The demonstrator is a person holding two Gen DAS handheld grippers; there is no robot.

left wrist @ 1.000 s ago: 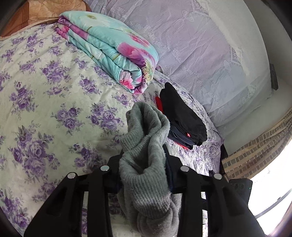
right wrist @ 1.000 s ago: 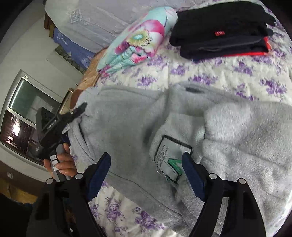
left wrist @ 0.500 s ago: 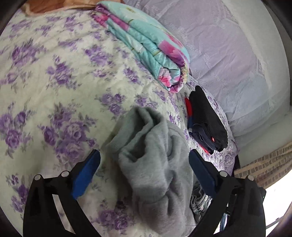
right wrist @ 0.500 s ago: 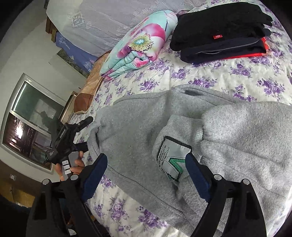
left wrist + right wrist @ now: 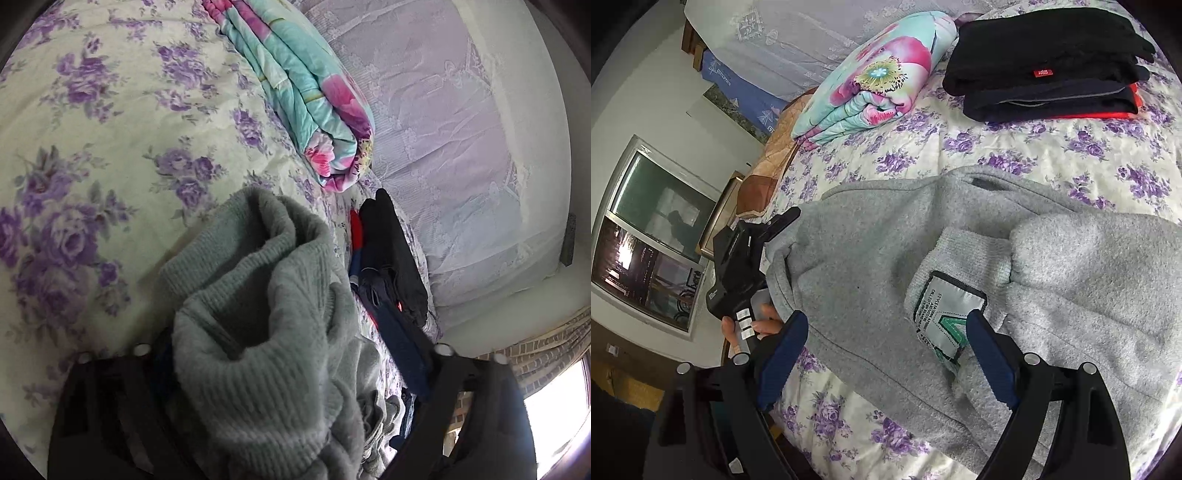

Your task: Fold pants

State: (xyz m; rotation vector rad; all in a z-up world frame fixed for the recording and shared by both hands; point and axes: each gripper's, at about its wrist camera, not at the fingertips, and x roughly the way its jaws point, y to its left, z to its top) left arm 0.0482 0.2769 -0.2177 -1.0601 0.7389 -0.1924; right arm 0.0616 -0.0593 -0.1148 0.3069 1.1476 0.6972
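Observation:
Grey fleece pants (image 5: 882, 258) lie spread across the floral bedsheet (image 5: 1034, 155), with a white and green label (image 5: 947, 314) showing near a ribbed cuff. My right gripper (image 5: 886, 354) is open and empty, hovering over the pants with the label between its fingers. In the left wrist view a bunched ribbed end of the pants (image 5: 258, 314) sits between the jaws of my left gripper (image 5: 288, 362), which stand wide apart. The left gripper also shows in the right wrist view (image 5: 775, 225) at the pants' left edge.
A folded turquoise floral quilt (image 5: 875, 81) and a stack of folded black, navy and red clothes (image 5: 1045, 62) lie at the far side of the bed. A lace-covered headboard (image 5: 443, 122) stands behind. The bed edge and a window (image 5: 646, 240) are at left.
My left gripper opened from its grip on the grey pants' end a second ago, then moved in around the bunched fabric. My right gripper stayed open and drew back slightly.

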